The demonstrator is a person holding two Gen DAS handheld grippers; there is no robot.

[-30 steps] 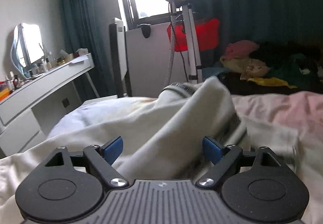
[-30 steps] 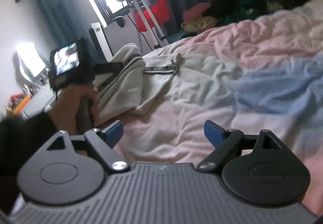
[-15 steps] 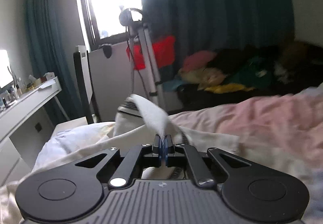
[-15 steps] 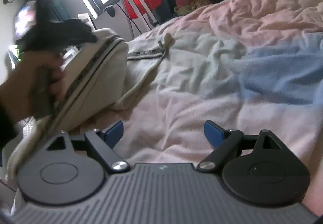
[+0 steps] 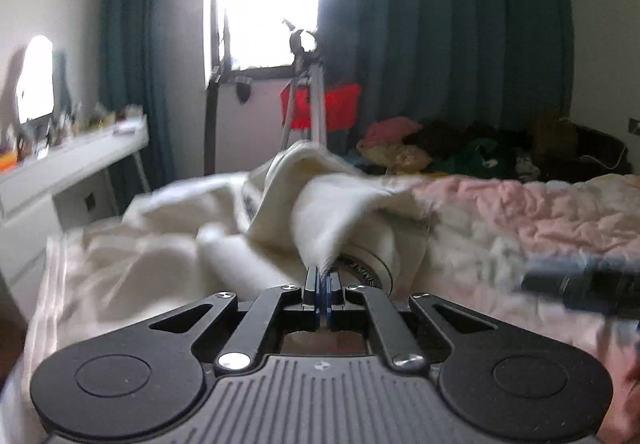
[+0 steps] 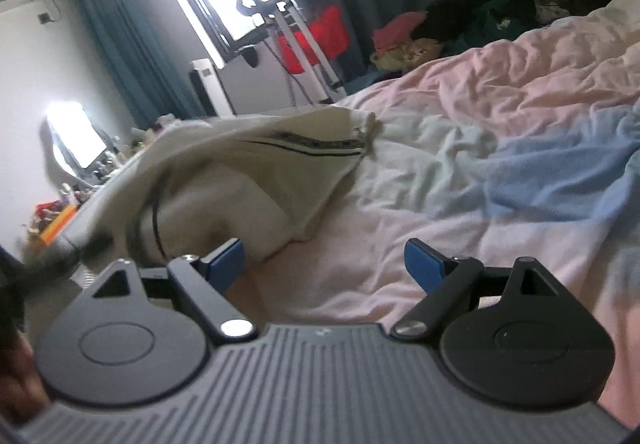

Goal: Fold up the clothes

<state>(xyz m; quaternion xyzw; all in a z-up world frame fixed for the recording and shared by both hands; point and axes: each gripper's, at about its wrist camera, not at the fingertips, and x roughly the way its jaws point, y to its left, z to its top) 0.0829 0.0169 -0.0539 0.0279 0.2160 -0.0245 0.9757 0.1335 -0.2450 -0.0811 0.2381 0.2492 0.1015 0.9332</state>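
One cream garment [image 5: 332,204] pinched in left hand-held gripper [image 5: 323,284]; bedspread [image 6: 500,116] beneath.

Your left gripper [image 5: 323,286] sits low in front, a fold of the garment [image 5: 320,200] rising from between its jaws. The garment lies on the bed [image 5: 520,212], bunched toward its left side. Desk [image 5: 72,160] left of the bed, mirror [image 5: 38,78] on it. Behind the bed: tripod [image 5: 306,100], clothes pile [image 5: 440,152] to its right. Your right gripper [image 6: 324,264] sits over the bedding just right of the garment
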